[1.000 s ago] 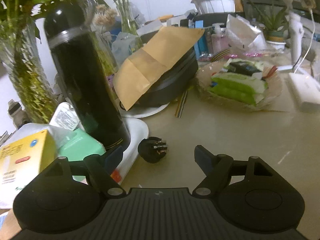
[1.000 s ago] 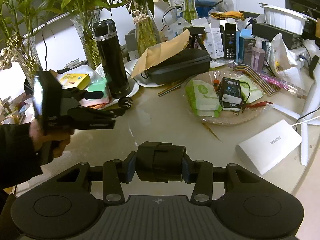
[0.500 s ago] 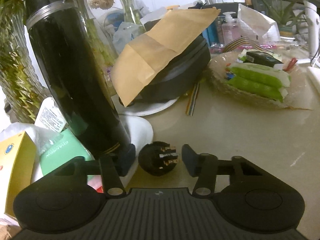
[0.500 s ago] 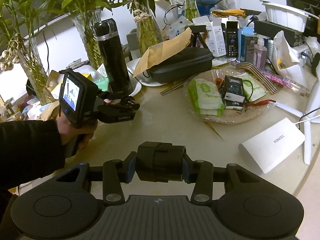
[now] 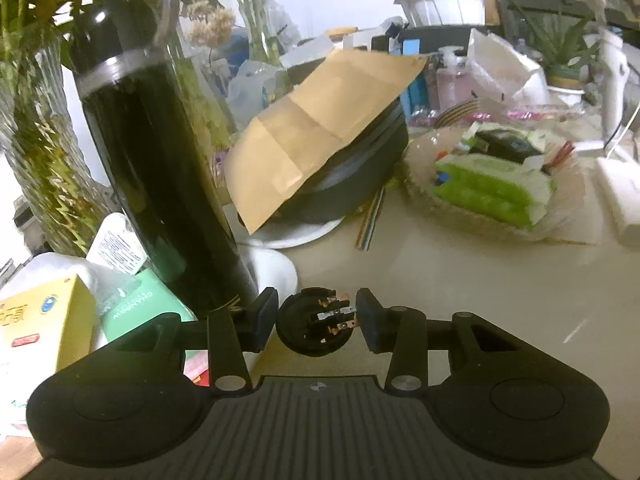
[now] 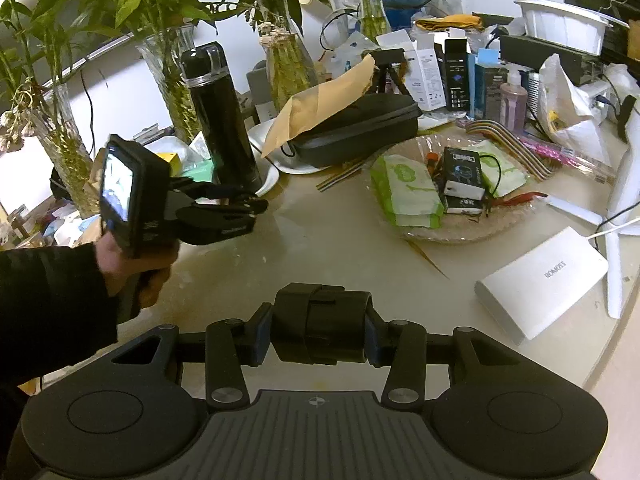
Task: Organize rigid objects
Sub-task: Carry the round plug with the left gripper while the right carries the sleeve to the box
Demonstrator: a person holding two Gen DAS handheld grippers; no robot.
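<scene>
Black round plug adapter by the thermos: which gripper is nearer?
Left. The left gripper brackets the black round plug adapter, fingers just beside it. The right gripper is off across the table, shut on a black block.

Round black plug [image 5: 316, 326] on table, prongs up; black block [image 6: 320, 329] gripper-clamped.

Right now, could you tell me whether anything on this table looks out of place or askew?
Yes. A brown paper envelope lies tilted across the black zip case, one end overhanging the white plate. A small black plug with bare metal prongs lies loose on the table, between the left gripper's fingers.
</scene>
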